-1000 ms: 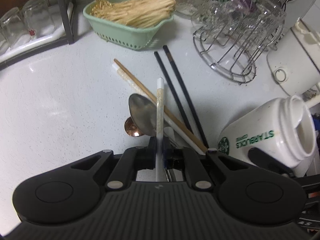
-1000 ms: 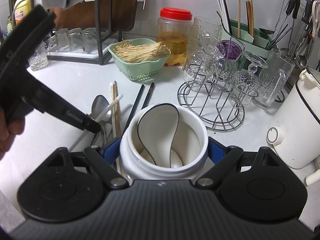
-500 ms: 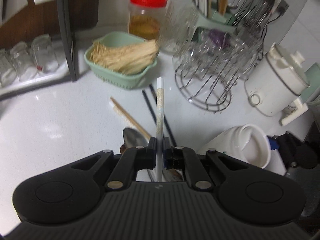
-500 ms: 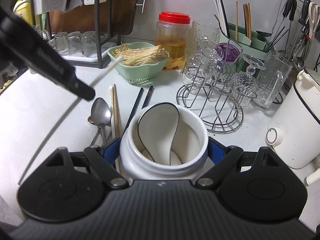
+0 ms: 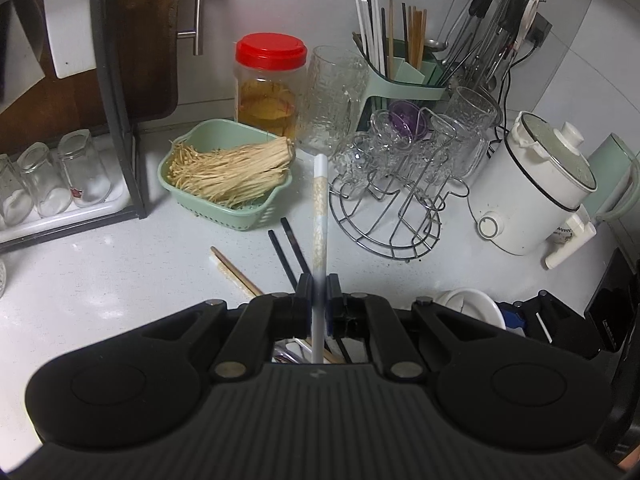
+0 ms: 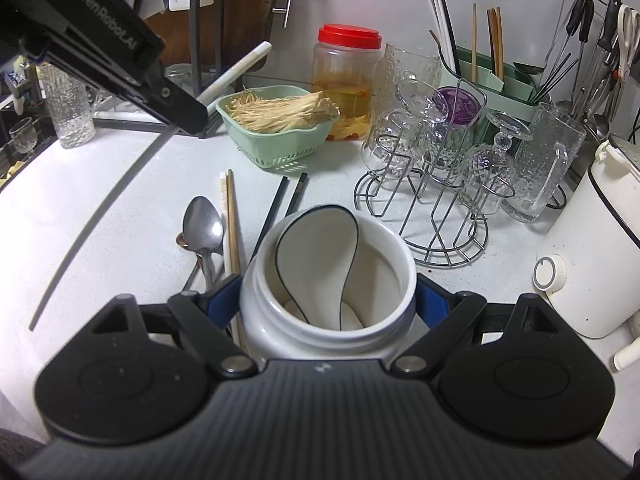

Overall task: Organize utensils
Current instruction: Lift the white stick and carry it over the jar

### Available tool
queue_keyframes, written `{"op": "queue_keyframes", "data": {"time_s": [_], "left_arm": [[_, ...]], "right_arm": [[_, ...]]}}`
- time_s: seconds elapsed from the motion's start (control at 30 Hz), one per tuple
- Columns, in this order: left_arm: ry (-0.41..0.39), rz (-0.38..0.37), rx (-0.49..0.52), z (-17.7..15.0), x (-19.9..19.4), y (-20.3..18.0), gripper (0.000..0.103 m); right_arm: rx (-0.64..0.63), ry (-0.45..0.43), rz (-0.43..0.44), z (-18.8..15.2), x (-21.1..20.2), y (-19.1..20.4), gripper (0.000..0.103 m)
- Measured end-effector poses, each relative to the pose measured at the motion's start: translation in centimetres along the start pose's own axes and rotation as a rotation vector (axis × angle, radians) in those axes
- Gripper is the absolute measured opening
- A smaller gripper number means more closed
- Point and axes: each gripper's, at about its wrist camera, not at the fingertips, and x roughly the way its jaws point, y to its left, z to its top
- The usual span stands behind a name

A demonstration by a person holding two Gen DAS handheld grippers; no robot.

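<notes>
My left gripper [image 5: 318, 298] is shut on a white chopstick [image 5: 319, 216] and holds it in the air above the counter; the right wrist view shows this gripper [image 6: 176, 108] at the upper left with the chopstick [image 6: 236, 70] sticking out past it. My right gripper [image 6: 330, 294] is shut on a white jar [image 6: 320, 332] with a white ceramic spoon [image 6: 320, 240] inside. On the counter left of the jar lie a metal spoon [image 6: 202, 224], a wooden chopstick [image 6: 232, 216] and two black chopsticks [image 6: 280, 200]. A green utensil holder [image 5: 404, 80] with chopsticks stands at the back.
A green basket of enoki mushrooms [image 5: 228, 176] and a red-lidded jar [image 5: 268, 84] stand behind the loose utensils. A wire rack of glasses [image 5: 400, 184] and a white cooker [image 5: 532, 192] fill the right. A black dish rack with glasses [image 5: 60, 176] stands at the left.
My left gripper has risen from the counter with the white chopstick in it, so the view now takes in the back wall. The right gripper and jar have not moved.
</notes>
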Motion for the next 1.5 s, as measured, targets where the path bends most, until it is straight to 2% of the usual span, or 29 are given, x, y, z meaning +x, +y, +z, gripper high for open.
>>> {"op": "queue_keyframes", "data": {"time_s": [0.17,0.37,0.47,0.6,0.8,1.03,1.13,1.33,1.5], "left_arm": [[-0.028,-0.022,0.001,1.2,-0.4,-0.5,0.007],[-0.105,-0.079,0.007,4.1,-1.3,-2.1,0.007],[-0.142,-0.104,0.019,5.6,-1.4,-3.4,0.007],[-0.173,-0.188,0.018,7.3,-1.6,-5.3,0.007],[-0.205,-0.229,0.070,8.7,-0.4,-8.3,0.007],[-0.205,-0.240,0.098,8.5,2.3,-9.7,0.007],[-0.216,-0.235,0.069,8.3,3.3,-9.4,0.007],[-0.176,-0.184,0.031,7.6,4.2,-8.6,0.007],[-0.149,-0.187,0.027,6.8,4.0,-8.5,0.007]], "right_arm": [[-0.008,0.001,0.009,0.1,0.1,-0.1,0.091],[-0.013,-0.001,0.019,0.1,0.1,-0.1,0.091],[-0.016,-0.004,0.023,0.0,0.1,-0.2,0.091],[-0.021,-0.008,0.024,0.0,0.1,-0.2,0.091],[-0.033,-0.010,0.040,0.0,0.1,-0.3,0.091],[-0.047,-0.010,0.054,0.1,0.2,-0.4,0.091],[-0.047,-0.012,0.056,0.0,0.2,-0.4,0.091],[-0.041,-0.018,0.055,-0.1,0.2,-0.4,0.091],[-0.034,-0.023,0.053,-0.1,0.2,-0.4,0.091]]}}
